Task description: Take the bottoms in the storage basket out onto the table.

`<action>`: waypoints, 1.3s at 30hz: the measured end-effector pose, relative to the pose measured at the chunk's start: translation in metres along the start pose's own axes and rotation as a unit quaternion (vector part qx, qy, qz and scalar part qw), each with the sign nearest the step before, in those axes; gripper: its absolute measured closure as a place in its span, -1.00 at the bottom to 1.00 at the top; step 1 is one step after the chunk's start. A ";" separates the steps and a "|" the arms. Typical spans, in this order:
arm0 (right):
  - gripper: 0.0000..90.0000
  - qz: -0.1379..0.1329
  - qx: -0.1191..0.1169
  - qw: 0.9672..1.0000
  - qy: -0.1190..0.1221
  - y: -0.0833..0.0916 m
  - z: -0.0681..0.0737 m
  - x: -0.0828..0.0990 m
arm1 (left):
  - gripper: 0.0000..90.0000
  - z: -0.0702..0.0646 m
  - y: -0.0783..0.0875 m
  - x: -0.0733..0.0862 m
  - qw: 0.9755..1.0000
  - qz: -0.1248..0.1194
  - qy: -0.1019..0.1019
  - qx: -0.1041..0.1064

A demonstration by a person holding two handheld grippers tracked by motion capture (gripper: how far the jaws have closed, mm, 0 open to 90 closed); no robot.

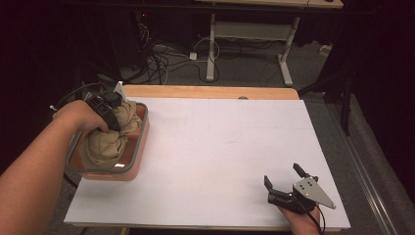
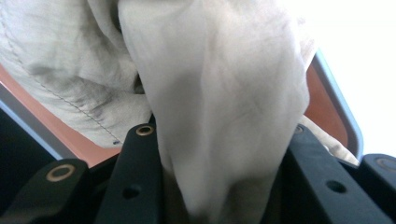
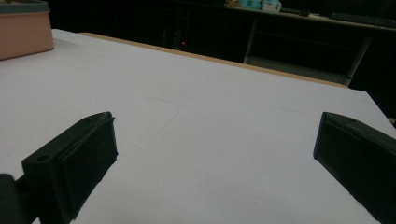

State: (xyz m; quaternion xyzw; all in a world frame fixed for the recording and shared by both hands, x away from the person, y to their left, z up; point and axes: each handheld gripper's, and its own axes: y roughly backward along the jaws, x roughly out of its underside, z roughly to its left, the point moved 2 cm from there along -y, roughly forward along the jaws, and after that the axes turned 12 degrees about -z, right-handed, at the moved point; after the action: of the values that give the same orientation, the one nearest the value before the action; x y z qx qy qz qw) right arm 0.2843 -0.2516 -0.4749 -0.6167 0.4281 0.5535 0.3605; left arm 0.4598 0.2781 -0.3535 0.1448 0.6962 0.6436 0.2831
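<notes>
A crumpled beige cloth (image 1: 108, 134) fills an orange bin with a grey rim (image 1: 142, 132) at the table's left edge. My left gripper (image 1: 110, 110) reaches down into the bin and is shut on a thick fold of that cloth (image 2: 219, 116), which bulges up between its two black jaws; the bin's orange wall (image 2: 322, 100) shows behind. My right gripper (image 1: 284, 181) rests near the table's front right corner, jaws wide open with nothing between them (image 3: 215, 154). Its grey three-cornered plate (image 1: 313, 192) faces up.
The white table top (image 1: 220, 147) stretches between the bin and my right gripper. The bin's corner (image 3: 23, 28) appears far left in the right gripper view. Behind the table stand a desk frame (image 1: 211, 44) and loose cables (image 1: 156, 61) on the floor.
</notes>
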 end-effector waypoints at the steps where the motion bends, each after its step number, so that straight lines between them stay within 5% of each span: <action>1: -0.99 0.000 0.000 1.000 0.000 0.000 0.000 0.000 | 0.45 -0.001 0.002 0.000 1.000 0.001 -0.001 0.003; 39: -0.99 -0.001 0.000 1.000 -0.004 -0.001 0.001 0.001 | 0.45 -0.032 0.026 -0.020 1.000 0.008 -0.029 0.003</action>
State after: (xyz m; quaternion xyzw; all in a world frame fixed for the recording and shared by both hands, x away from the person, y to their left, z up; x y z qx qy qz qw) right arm 0.2846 -0.2504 -0.4758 -0.6149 0.4264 0.5557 0.3625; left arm 0.4527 0.2445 -0.3238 0.1694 0.6887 0.6391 0.2975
